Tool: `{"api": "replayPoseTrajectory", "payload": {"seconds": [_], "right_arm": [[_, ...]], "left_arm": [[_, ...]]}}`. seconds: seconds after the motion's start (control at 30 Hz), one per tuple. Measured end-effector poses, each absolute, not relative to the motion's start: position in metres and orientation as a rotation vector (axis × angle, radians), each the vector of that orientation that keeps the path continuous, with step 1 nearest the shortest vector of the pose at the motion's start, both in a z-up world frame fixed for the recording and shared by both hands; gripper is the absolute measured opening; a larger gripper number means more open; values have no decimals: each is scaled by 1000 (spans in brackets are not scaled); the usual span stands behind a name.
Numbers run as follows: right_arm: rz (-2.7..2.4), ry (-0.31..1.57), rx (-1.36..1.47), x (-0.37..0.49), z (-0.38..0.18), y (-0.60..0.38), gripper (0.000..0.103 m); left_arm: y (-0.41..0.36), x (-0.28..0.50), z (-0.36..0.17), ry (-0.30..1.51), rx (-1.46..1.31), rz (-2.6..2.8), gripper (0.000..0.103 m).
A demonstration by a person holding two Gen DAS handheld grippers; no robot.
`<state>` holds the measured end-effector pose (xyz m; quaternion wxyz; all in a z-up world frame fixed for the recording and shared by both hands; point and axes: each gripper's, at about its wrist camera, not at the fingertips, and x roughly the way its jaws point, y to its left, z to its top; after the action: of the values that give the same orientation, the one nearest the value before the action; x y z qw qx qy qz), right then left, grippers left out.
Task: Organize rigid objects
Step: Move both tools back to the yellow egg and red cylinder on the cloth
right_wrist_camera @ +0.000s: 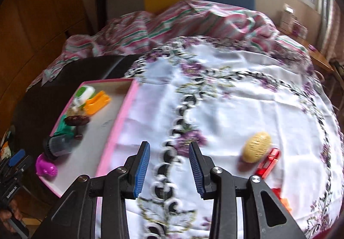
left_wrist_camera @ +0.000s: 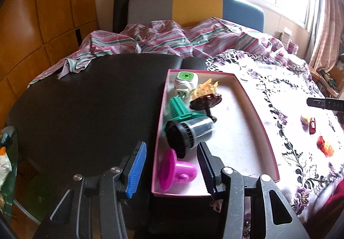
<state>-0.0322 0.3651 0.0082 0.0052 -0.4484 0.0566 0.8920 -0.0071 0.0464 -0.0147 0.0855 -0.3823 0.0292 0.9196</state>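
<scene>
A pink-rimmed tray (left_wrist_camera: 258, 114) lies half on the black table, half on the flowered cloth. Along its left side lie a magenta cup-shaped piece (left_wrist_camera: 178, 171), a black-and-clear cylinder (left_wrist_camera: 191, 134), a green part (left_wrist_camera: 178, 108), a maroon hair claw (left_wrist_camera: 205, 102), an orange hair claw (left_wrist_camera: 205, 88) and a green-white device (left_wrist_camera: 186, 80). My left gripper (left_wrist_camera: 171, 169) hovers open over the tray's near corner, its pads clear of the magenta piece. My right gripper (right_wrist_camera: 169, 166) is open over bare cloth. To its right lie a yellow oval (right_wrist_camera: 257, 146), a red clip (right_wrist_camera: 268, 162) and an orange-red toy (right_wrist_camera: 281, 198).
A black table (left_wrist_camera: 86, 110) spreads left of the tray. The flowered cloth (right_wrist_camera: 236, 99) covers the right side. A rumpled striped sheet (left_wrist_camera: 161, 39) and a grey, yellow and blue headboard (left_wrist_camera: 197, 6) lie behind. A person's hand (right_wrist_camera: 8, 213) shows at the lower left.
</scene>
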Motion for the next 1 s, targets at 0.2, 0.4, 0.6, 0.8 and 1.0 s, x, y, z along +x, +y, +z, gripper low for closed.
{"api": "replayPoseTrajectory", "payload": {"seconds": [0.2, 0.4, 0.6, 0.8, 1.0], "right_arm": [[2636, 300, -1280, -15, 11, 438, 37], [2482, 512, -1123, 11, -6, 497, 37], [2397, 698, -1069, 22, -10, 527, 37], [2372, 791, -1042, 28, -12, 538, 37], [2332, 879, -1018, 36, -15, 551, 37]], "left_arm": [[70, -10, -8, 135, -1103, 2700, 50], [102, -16, -3, 202, -1077, 2646, 50], [136, -21, 0, 253, -1059, 2598, 50], [166, -22, -1, 320, -1030, 2557, 50], [195, -26, -4, 357, -1026, 2504, 50]]}}
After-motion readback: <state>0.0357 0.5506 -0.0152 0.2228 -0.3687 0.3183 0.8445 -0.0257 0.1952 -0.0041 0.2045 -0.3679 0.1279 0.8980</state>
